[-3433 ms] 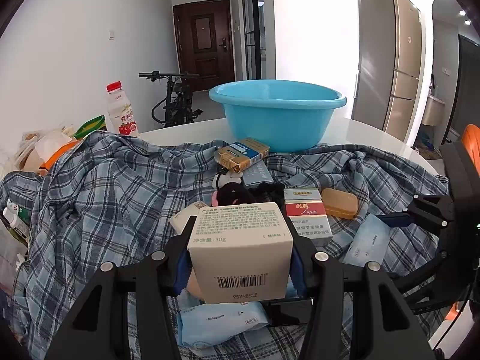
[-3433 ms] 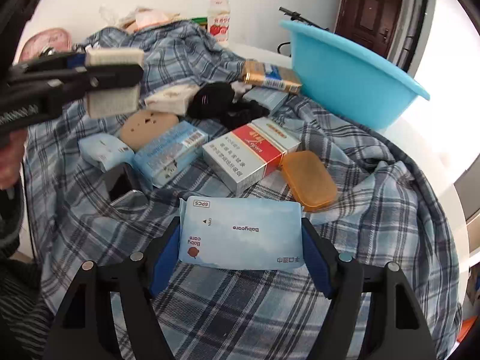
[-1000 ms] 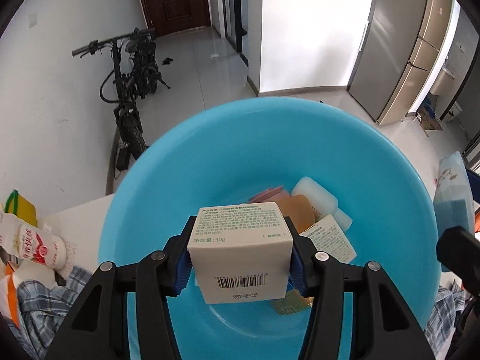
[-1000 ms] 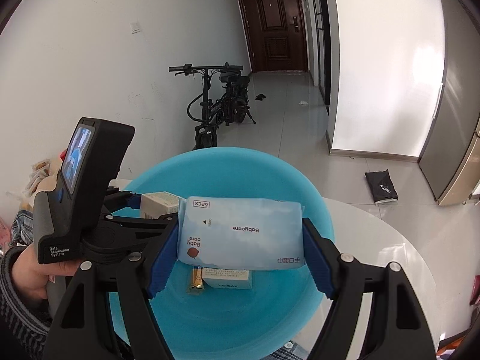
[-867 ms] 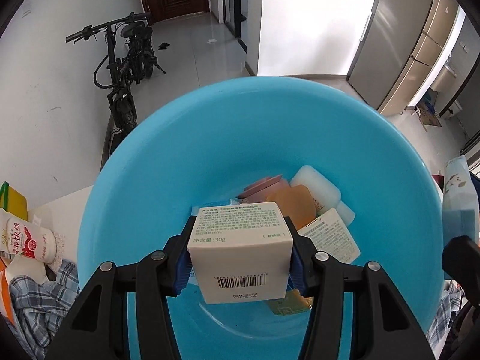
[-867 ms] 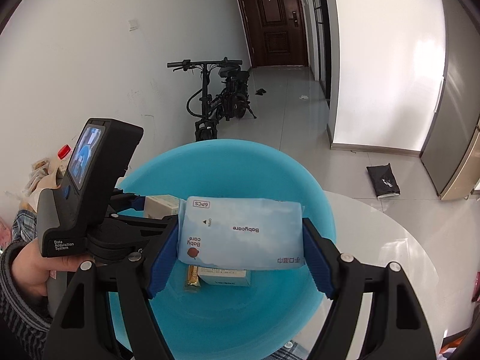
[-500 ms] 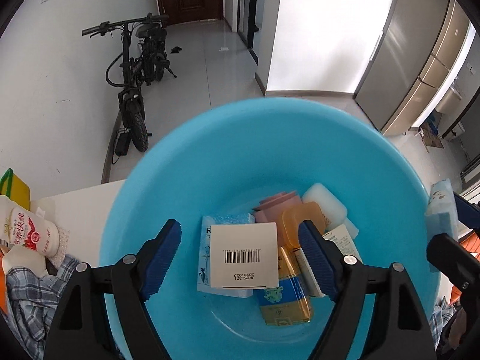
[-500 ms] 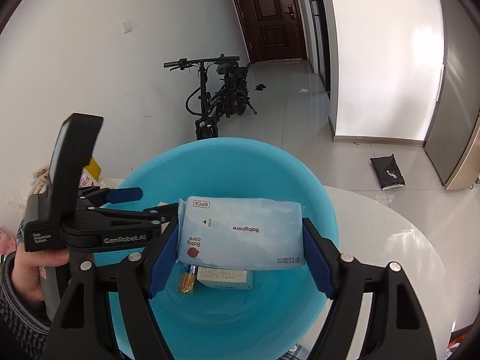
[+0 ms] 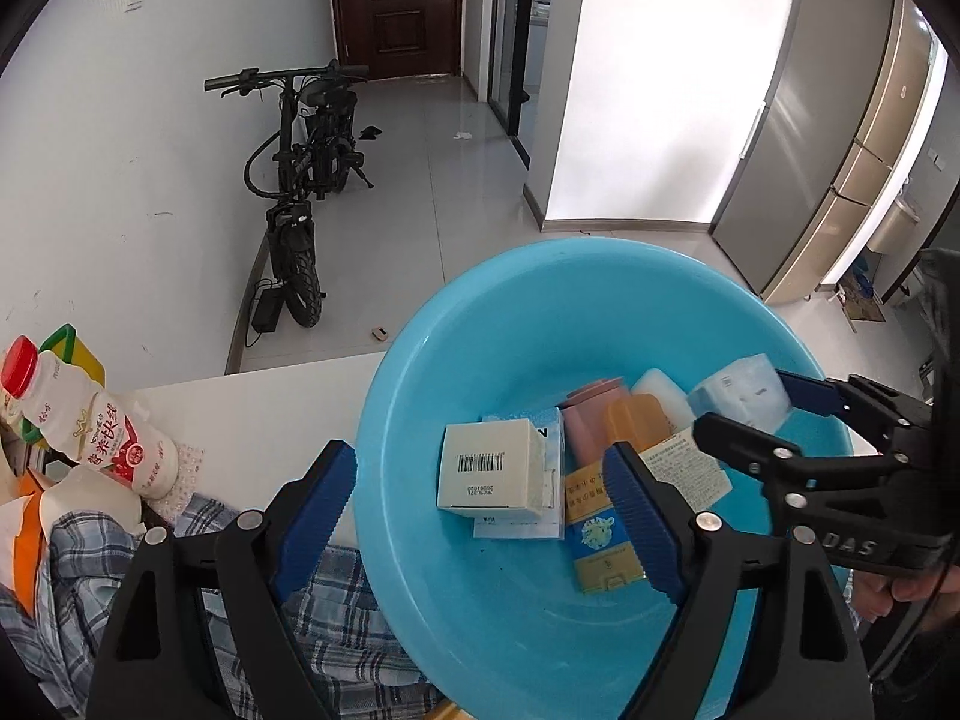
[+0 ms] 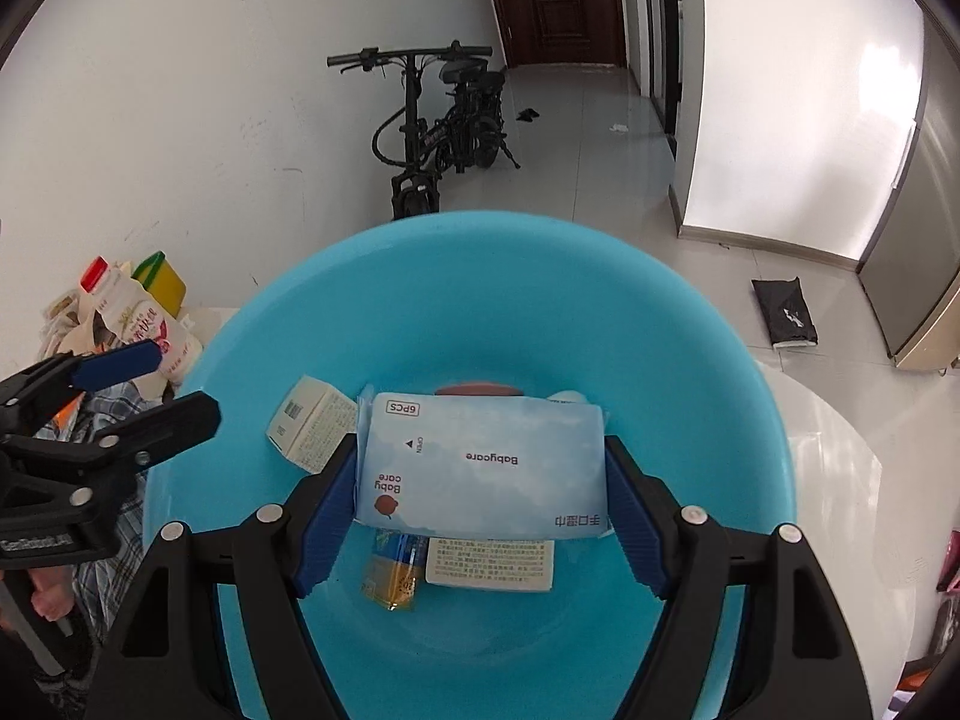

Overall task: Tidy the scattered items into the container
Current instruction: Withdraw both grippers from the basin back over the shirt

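Observation:
The blue basin (image 9: 456,594) (image 10: 492,276) holds several small packs and boxes. The white barcode box (image 9: 495,468) (image 10: 312,420) lies among them. My left gripper (image 9: 480,510) is open and empty above the basin's near side; it also shows at the left of the right wrist view (image 10: 144,387). My right gripper (image 10: 480,498) is shut on the pale blue Babycare wipes pack (image 10: 480,462) and holds it over the basin; it reaches in from the right in the left wrist view (image 9: 744,414), with the wipes pack (image 9: 738,390) in it.
The basin stands on a white table (image 9: 258,396). A plaid cloth (image 9: 336,618) lies at the near left. A yoghurt bottle (image 9: 90,420) and bags stand at the far left. A bicycle (image 9: 300,192) and a fridge (image 9: 840,138) are beyond on the floor.
My left gripper opened and let the white box drop into the basin, then drew back to the left. My right gripper moved lower over the basin, still gripping the wipes pack.

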`<state>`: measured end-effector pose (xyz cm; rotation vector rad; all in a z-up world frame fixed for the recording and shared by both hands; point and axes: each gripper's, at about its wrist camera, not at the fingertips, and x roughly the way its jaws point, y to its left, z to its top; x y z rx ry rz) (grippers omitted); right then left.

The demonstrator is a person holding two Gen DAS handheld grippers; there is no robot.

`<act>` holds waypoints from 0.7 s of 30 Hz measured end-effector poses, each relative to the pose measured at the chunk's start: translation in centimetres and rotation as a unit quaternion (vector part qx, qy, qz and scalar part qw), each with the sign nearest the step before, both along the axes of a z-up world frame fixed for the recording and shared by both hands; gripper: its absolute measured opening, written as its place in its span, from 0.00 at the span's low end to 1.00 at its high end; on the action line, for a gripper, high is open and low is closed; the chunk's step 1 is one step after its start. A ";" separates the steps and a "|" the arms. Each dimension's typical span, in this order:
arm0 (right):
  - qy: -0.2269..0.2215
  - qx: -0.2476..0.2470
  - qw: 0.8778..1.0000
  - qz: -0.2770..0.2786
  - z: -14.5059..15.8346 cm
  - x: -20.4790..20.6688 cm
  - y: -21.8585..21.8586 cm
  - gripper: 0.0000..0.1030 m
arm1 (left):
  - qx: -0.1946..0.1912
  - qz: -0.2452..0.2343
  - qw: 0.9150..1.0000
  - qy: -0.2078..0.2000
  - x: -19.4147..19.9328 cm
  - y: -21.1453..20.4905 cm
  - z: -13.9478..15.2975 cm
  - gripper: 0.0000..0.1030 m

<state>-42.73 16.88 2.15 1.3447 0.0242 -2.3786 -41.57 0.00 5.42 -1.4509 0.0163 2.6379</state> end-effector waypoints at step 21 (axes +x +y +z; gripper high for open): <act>-0.009 0.041 0.999 -0.015 2.5 1.2 0.1 0.81 | 0.014 -0.018 1.000 0.019 5.0 -3.0 2.5 0.84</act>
